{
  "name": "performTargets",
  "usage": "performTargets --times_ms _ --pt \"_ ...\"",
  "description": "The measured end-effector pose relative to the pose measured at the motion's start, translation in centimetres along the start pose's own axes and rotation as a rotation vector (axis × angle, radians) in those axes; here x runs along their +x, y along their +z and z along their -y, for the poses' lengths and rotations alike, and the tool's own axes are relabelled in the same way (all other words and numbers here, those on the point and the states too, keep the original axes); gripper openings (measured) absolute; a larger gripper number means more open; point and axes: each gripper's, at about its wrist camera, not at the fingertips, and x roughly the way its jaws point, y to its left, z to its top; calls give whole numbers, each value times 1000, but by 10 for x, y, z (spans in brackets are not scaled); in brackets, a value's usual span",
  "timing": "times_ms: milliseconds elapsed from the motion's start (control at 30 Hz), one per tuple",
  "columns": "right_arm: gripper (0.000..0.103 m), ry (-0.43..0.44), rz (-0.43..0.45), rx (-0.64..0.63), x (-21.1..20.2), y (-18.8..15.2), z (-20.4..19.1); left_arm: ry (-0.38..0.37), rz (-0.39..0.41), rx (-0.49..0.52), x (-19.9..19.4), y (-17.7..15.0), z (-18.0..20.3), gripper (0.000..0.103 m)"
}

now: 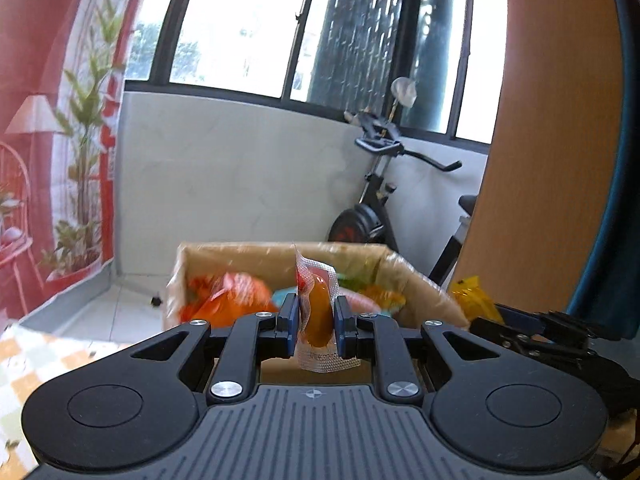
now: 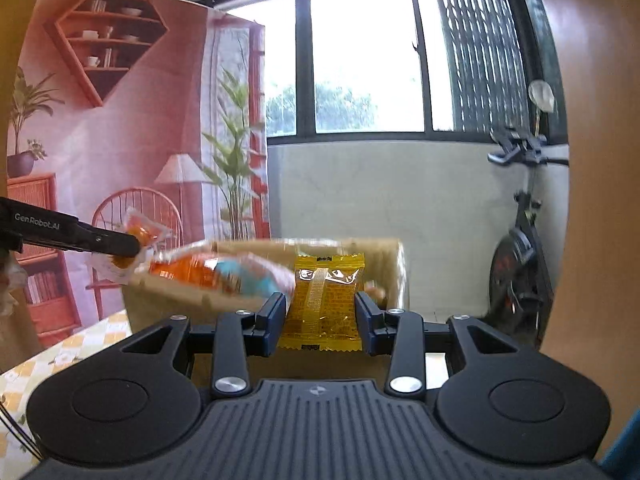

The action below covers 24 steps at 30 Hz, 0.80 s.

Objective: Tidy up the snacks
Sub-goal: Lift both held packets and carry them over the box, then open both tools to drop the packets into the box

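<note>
Two light, crinkly packets: your left gripper pinches the soft jelly pouch mid-body, your right gripper clamps the slippery yellow sachet across its sides

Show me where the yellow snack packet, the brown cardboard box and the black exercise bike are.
yellow snack packet (image 2: 322, 304), right wrist view, wrapper middle
brown cardboard box (image 1: 420, 284), left wrist view, right wall
black exercise bike (image 2: 516, 256), right wrist view, flywheel

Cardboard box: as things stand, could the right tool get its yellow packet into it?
Probably yes. The right tool grips the yellow snack packet, and the open cardboard box sits just ahead and below with nothing across its mouth. The left tool, holding an orange jelly pack, is off to the side.
</note>
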Motion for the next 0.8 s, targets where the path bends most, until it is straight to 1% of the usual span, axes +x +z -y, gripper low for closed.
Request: performTargets --times_ms 100,233,467,500,533,567,600,633,667,800 --pt "40 2 15 4 16 13 3 -9 1 -3 17 8 3 20" --pt "40 4 11 48 44 21 10 -13 -18 5 37 7 4 20" --pt "40 -8 -37 52 75 18 18 -23 -78 31 61 -2 6 20" --pt "41 -10 -41 57 76 17 19 -22 -87 31 62 -3 3 23" --pt "43 -16 -45 55 77 15 19 -22 -97 27 64 -3 1 29" --pt "43 -31 -48 45 78 14 18 -23 -103 21 64 -3 -2 44" --pt "43 -43 -47 34 78 13 17 -19 -96 20 61 -4 -3 55" --pt "47 -41 -47 27 76 12 16 -12 -86 24 57 -4 -4 57" --pt "48 -35 -48 22 76 11 16 -5 -81 30 55 -2 -5 57" --pt "49 -35 -46 28 68 9 13 13 -74 26 38 0 -11 57"
